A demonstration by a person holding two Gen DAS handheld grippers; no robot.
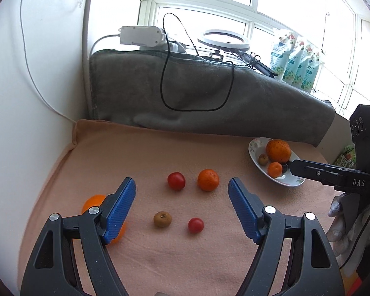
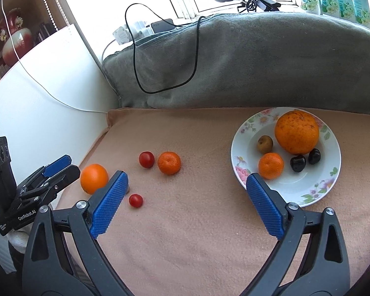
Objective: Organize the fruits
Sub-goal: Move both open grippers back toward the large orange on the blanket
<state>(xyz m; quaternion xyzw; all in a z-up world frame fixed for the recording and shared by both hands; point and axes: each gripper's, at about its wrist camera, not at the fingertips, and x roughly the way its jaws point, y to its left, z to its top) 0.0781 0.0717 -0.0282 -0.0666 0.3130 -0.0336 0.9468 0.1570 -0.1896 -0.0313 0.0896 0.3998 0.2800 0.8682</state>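
Note:
A floral plate (image 2: 330, 180) (image 1: 255, 148) at the right holds a big orange (image 2: 296, 132), a small mandarin (image 2: 270, 165), a brown fruit (image 2: 264, 144) and two dark fruits (image 2: 297, 163). On the peach cloth lie a mandarin (image 1: 208, 179) (image 2: 169, 162), two red tomatoes (image 1: 176, 180) (image 1: 195, 225), a brown fruit (image 1: 162, 219) and an orange (image 2: 93, 178) (image 1: 92, 202). My left gripper (image 1: 182, 207) is open above the loose fruits. My right gripper (image 2: 186, 197) is open, its right finger over the plate's near rim.
A grey blanket (image 1: 209, 93) with a black cable (image 1: 197, 108) rises behind the cloth. A white wall panel (image 1: 24, 98) bounds the left. A ring light (image 1: 223, 40) and refill pouches (image 1: 296, 61) stand on the sill.

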